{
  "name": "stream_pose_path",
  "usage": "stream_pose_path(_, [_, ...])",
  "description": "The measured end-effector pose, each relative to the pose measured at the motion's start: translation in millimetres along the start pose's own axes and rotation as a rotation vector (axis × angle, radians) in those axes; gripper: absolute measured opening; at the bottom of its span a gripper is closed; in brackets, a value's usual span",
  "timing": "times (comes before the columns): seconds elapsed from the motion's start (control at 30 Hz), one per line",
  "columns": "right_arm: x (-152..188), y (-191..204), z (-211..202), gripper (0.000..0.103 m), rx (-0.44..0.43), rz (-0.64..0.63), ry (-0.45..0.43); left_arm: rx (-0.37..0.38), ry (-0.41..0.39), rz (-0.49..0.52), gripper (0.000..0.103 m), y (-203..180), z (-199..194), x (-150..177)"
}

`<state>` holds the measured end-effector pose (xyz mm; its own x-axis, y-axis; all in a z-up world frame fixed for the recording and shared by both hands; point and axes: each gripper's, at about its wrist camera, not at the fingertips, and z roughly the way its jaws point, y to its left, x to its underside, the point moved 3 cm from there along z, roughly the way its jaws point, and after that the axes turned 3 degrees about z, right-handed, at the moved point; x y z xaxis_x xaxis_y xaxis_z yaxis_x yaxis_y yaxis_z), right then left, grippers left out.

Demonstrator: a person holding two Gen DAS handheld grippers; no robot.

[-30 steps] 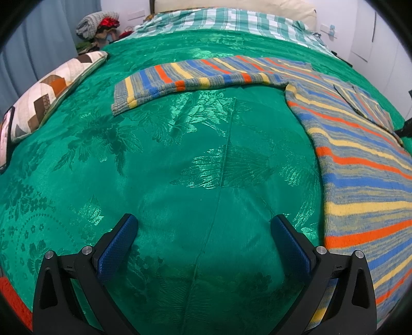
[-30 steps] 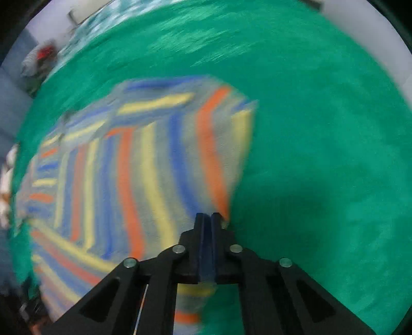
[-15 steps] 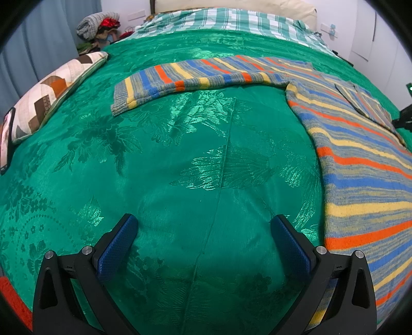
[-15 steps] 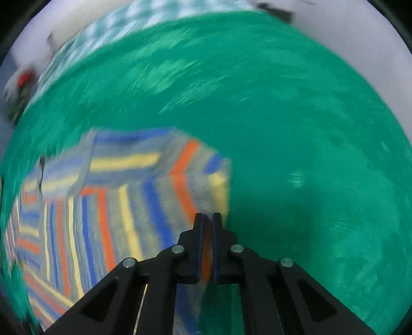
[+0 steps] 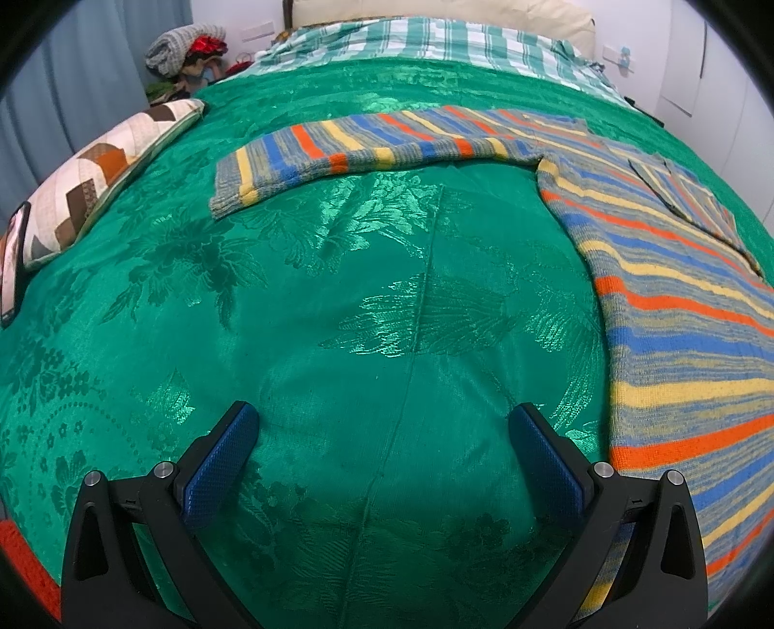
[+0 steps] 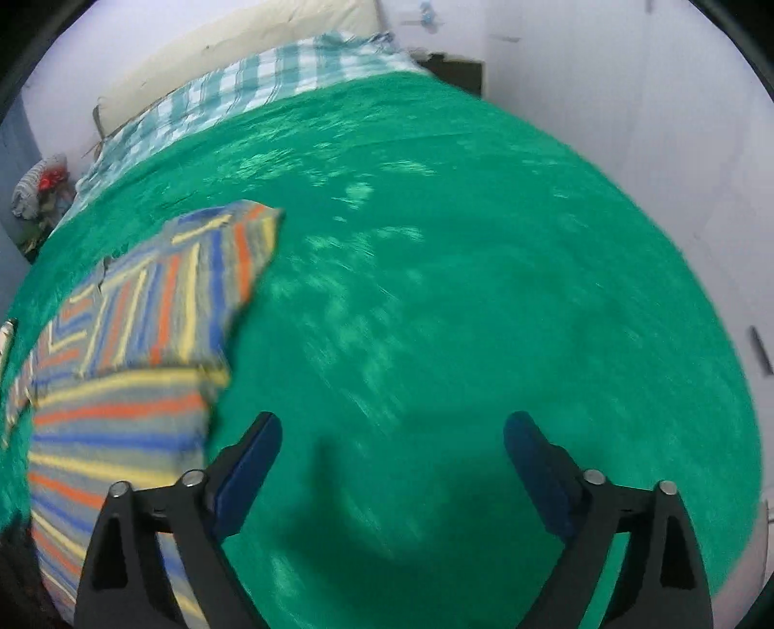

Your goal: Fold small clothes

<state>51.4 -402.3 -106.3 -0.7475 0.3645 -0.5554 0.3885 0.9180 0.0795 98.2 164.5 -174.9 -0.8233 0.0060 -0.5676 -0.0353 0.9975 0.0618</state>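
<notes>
A striped knit sweater in grey, blue, yellow and orange lies flat on the green bedspread. Its left sleeve stretches out to the left. Its right sleeve lies folded over the body. My left gripper is open and empty above bare bedspread, left of the sweater's hem. My right gripper is open and empty above bare bedspread, to the right of the sweater's edge.
A patchwork pillow and a phone lie at the bed's left edge. A checked sheet covers the head of the bed. A pile of clothes sits by the curtain. White walls close the right side.
My right gripper has let go of the right sleeve, opened and drawn back to the right. The sleeve now lies folded on the sweater. The left gripper has not moved.
</notes>
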Motion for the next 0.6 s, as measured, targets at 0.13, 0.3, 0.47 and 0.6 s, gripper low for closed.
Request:
stream_pose_path(0.13, [24.1, -11.1, -7.6, 0.101, 0.051, -0.027, -0.011, 0.000, -0.004, 0.000, 0.103, 0.3, -0.9, 1.3])
stream_pose_path(0.3, [52.8, -19.6, 23.2, 0.103, 0.062, -0.009, 0.079, 0.001, -0.007, 0.000, 0.103, 0.4, -1.9, 2.4])
stream_pose_path(0.47, [54.4, -18.0, 24.6, 0.103, 0.065, -0.012, 0.051, -0.001, -0.007, 0.001, 0.103, 0.2, -2.0, 2.3])
stream_pose_path(0.6, [58.7, -16.7, 23.1, 0.103, 0.076, -0.028, 0.035, 0.000, -0.007, 0.000, 0.103, 0.2, -2.0, 2.5])
